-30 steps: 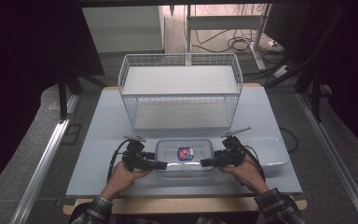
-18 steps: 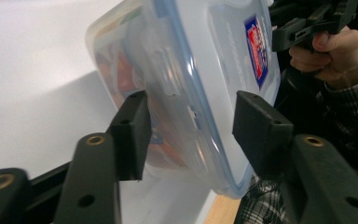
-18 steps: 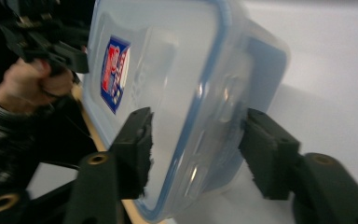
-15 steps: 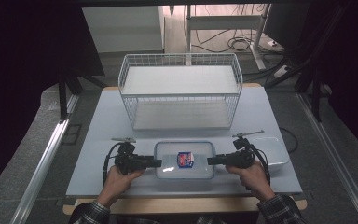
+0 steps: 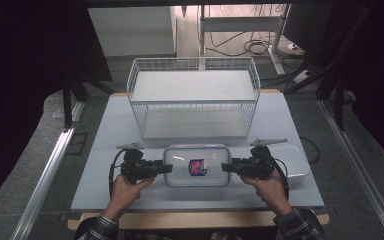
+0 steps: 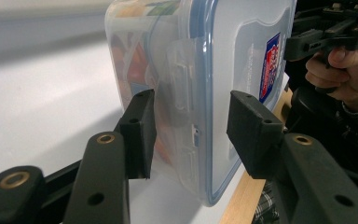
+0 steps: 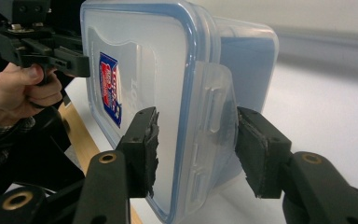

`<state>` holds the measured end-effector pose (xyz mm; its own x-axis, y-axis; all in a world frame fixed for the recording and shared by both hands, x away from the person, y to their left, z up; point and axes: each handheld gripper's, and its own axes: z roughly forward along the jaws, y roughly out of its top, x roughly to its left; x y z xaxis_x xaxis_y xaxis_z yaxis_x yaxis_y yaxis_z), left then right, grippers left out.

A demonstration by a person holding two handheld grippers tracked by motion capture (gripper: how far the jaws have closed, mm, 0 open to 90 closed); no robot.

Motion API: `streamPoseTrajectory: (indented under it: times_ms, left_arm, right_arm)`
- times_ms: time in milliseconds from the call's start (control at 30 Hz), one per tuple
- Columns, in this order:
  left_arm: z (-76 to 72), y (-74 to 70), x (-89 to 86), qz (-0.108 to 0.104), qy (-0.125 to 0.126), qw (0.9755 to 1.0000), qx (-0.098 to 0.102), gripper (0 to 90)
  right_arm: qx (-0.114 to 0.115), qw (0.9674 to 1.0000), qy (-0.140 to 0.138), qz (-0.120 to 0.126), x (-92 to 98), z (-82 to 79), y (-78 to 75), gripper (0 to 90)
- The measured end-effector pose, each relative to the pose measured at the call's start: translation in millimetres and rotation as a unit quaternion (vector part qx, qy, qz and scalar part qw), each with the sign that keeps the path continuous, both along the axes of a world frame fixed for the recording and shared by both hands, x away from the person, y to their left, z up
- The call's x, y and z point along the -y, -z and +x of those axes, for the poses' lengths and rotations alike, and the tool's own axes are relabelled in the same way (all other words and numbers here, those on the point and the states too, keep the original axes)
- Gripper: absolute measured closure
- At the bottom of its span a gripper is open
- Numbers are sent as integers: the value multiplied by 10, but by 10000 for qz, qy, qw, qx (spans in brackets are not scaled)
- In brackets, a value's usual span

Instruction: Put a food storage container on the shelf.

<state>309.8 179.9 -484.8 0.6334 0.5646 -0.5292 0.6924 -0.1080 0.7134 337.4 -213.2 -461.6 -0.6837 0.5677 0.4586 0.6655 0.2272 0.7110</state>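
Note:
A clear plastic container (image 5: 197,165) with a blue-sealed lid and a red and blue sticker lies near the table's front edge. My left gripper (image 5: 169,167) points at its left end and my right gripper (image 5: 225,166) at its right end. In the left gripper view the container (image 6: 233,56) stands on edge, and the left gripper (image 6: 191,126) is open, its jaws astride the side latch (image 6: 182,84). In the right gripper view the right gripper (image 7: 193,144) is open around the other latch (image 7: 214,116) of the container (image 7: 140,70). Coloured contents show dimly through the wall.
A white wire basket (image 5: 195,95) stands across the back of the table (image 5: 105,135). A shallow clear tray or lid (image 5: 295,160) lies just right of my right hand. The wooden front edge (image 5: 200,220) runs close behind both hands.
Both hands have turned from an angled hold to level, so each gripper now points straight at an end of the container. The container has not moved.

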Motion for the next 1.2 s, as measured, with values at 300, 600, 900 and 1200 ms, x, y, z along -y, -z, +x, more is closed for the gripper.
streamPoseTrajectory:
  times_ms: [300, 600, 900, 1200]
  left_arm:
    - [66, -170, -76, -75, -19, 9998, 173, 526]
    - [210, -477, -106, -61, 12, 9991, 425, 528]
    - [387, -771, -96, -70, -20, 9980, 628, 528]
    - [582, -1138, -131, -97, -74, 9966, 812, 528]
  right_arm:
    - [144, 9995, -173, 218, -9, 77, -174, 540]
    - [407, 9985, -189, 312, -26, 192, -432, 542]
    - [570, 9974, -136, 430, -3, 349, -686, 542]
    - [832, 9952, -127, 491, -36, 554, -1067, 542]
